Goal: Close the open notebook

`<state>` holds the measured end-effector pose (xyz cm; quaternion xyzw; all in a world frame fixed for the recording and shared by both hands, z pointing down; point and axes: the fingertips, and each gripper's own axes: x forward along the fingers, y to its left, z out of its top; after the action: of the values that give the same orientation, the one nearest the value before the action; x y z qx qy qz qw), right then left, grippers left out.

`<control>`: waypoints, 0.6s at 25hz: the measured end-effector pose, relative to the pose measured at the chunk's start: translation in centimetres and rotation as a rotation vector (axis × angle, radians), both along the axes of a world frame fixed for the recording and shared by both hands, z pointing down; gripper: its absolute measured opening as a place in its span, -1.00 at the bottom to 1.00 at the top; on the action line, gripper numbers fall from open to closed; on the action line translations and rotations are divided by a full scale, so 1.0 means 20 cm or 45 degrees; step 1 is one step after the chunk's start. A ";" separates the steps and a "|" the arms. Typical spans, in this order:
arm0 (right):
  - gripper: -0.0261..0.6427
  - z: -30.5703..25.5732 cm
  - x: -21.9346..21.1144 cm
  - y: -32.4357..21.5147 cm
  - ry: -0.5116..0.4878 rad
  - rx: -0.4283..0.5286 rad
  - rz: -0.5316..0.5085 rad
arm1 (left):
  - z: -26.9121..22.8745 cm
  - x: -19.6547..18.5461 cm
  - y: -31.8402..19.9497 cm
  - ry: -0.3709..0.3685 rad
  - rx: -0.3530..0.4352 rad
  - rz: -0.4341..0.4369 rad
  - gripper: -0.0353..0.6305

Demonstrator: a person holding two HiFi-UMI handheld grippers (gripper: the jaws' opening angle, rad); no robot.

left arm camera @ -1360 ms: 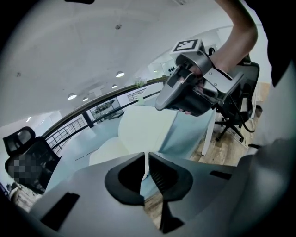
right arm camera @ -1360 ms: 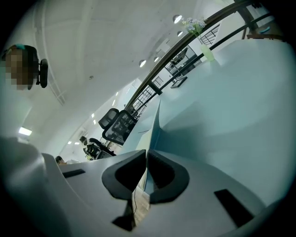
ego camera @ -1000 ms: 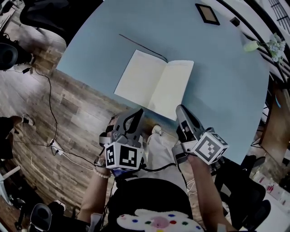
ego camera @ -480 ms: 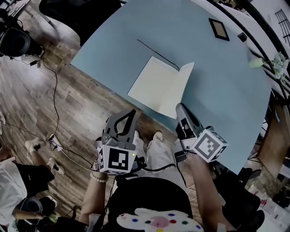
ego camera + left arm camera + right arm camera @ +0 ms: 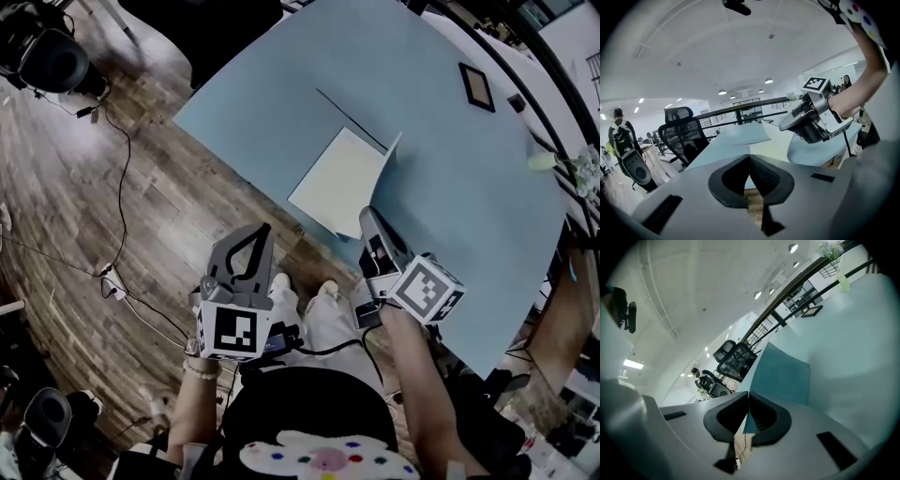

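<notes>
The notebook point(image 5: 339, 180) lies on the blue table point(image 5: 441, 187) near its front edge, its cream left page flat. Its right half point(image 5: 385, 173) stands lifted, nearly upright, and shows edge-on in the head view. My right gripper point(image 5: 367, 218) is shut on the near corner of that half. In the right gripper view the teal cover point(image 5: 782, 375) rises from the closed right gripper point(image 5: 748, 415). My left gripper point(image 5: 255, 236) hangs over the floor left of the notebook, shut with nothing in it. In the left gripper view the left gripper point(image 5: 750, 160) faces the page point(image 5: 768, 148).
A thin dark line point(image 5: 349, 119) lies on the table beyond the notebook, and a small picture frame point(image 5: 476, 86) sits farther back. Cables point(image 5: 114, 178) run over the wooden floor at the left. An office chair point(image 5: 682, 134) stands by the table's far side.
The notebook's right half has swung up from flat to nearly upright in the right gripper's hold. The left gripper has drawn back to the left, away from the table's edge.
</notes>
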<state>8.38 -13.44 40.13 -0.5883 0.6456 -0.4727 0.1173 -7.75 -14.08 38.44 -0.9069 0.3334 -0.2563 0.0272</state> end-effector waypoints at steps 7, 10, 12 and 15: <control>-0.80 0.09 -0.09 -0.13 0.011 -0.063 -0.071 | 0.01 -0.10 -0.06 -0.019 -0.022 -0.090 -0.84; -0.80 0.13 -0.13 -0.18 0.029 -0.095 -0.087 | 0.01 -0.14 -0.08 -0.022 -0.023 -0.120 -0.84; -0.80 0.17 -0.15 -0.21 0.034 -0.118 -0.099 | 0.02 -0.16 -0.09 -0.028 -0.028 -0.138 -0.84; -0.80 0.23 -0.19 -0.25 0.047 -0.151 -0.115 | 0.03 -0.20 -0.11 -0.040 -0.024 -0.152 -0.84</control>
<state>4.68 -18.50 44.67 -0.5731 0.6442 -0.5042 0.0490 -11.68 -16.35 38.97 -0.8813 0.3842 -0.2749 0.0086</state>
